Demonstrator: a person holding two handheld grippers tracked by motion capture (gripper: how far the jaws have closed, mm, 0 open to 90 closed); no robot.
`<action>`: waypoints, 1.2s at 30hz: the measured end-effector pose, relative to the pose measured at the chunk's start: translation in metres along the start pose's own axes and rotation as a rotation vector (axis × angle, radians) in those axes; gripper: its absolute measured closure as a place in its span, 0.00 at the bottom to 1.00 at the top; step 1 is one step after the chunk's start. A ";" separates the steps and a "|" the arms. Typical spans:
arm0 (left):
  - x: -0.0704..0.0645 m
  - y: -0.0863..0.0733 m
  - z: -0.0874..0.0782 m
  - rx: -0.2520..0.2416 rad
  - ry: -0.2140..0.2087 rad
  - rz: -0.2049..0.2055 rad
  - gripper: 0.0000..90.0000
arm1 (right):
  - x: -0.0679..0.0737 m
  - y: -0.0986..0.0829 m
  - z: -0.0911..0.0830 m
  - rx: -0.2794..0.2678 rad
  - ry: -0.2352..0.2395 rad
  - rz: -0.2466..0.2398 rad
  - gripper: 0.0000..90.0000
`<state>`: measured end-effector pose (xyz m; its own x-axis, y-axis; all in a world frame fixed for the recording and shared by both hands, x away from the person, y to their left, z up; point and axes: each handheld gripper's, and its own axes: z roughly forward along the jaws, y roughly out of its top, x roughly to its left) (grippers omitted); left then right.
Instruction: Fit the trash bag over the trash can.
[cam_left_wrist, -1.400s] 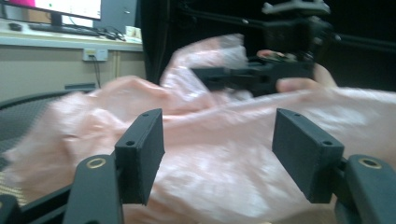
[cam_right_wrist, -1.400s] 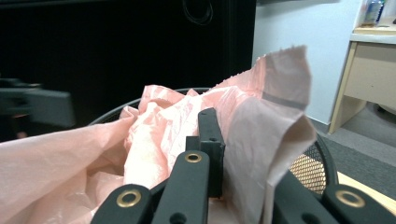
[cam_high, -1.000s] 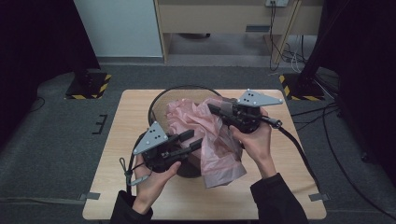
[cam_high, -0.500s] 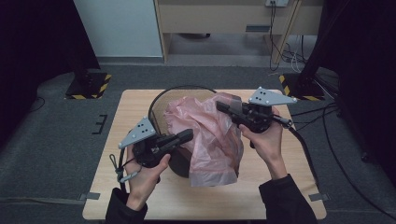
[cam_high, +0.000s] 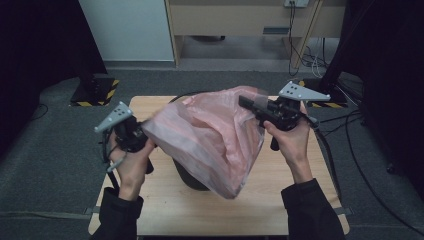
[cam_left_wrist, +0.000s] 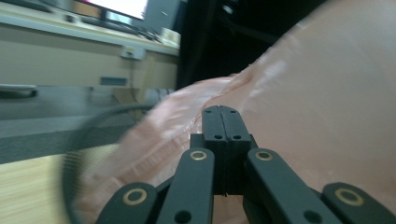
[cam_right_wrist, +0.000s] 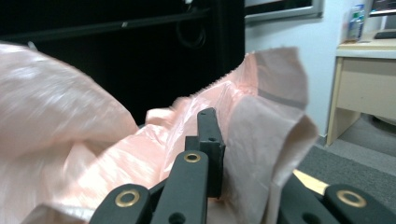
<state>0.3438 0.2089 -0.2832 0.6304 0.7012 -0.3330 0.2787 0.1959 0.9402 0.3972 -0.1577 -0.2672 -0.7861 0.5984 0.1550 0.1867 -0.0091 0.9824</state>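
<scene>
- The pink plastic bag (cam_high: 210, 137) has been lifted and spread since a second ago: then it lay crumpled low over the black bin (cam_high: 192, 177), and it is now stretched wide in the air between the two hand-held grippers, well clear of the tabletop (cam_high: 260, 200). This is judged to be the opening-out of the bag, so that it can be fitted to the bin as a liner.
- The bag is held at its rim on both sides and sags to a point below and between the hand-held grippers; nothing can be seen inside it.
- The bin stands beneath the hanging bag, lower than both hand-held grippers; its inside is hidden by the plastic, so what it holds cannot be told.
- The left hand-held gripper (cam_left_wrist: 220, 122) is fully closed, with bag film pinched at its jaws.
- The right hand-held gripper (cam_right_wrist: 211, 140) is likewise clamped on a fold of the bag's edge (cam_right_wrist: 261, 121).
</scene>
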 end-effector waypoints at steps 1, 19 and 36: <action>0.008 0.003 -0.002 -0.011 0.022 -0.010 1.00 | -0.003 0.002 -0.001 -0.010 -0.011 0.007 0.99; 0.075 -0.023 0.010 0.021 0.107 -0.075 1.00 | -0.034 -0.020 0.011 -0.007 -0.212 0.037 0.98; 0.058 -0.034 0.029 0.041 0.078 0.064 1.00 | -0.035 -0.061 0.033 -0.003 -0.134 0.020 0.90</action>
<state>0.3917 0.2228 -0.3364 0.5902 0.7628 -0.2642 0.2697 0.1221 0.9552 0.4328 -0.1512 -0.3363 -0.6962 0.6999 0.1596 0.1998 -0.0246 0.9795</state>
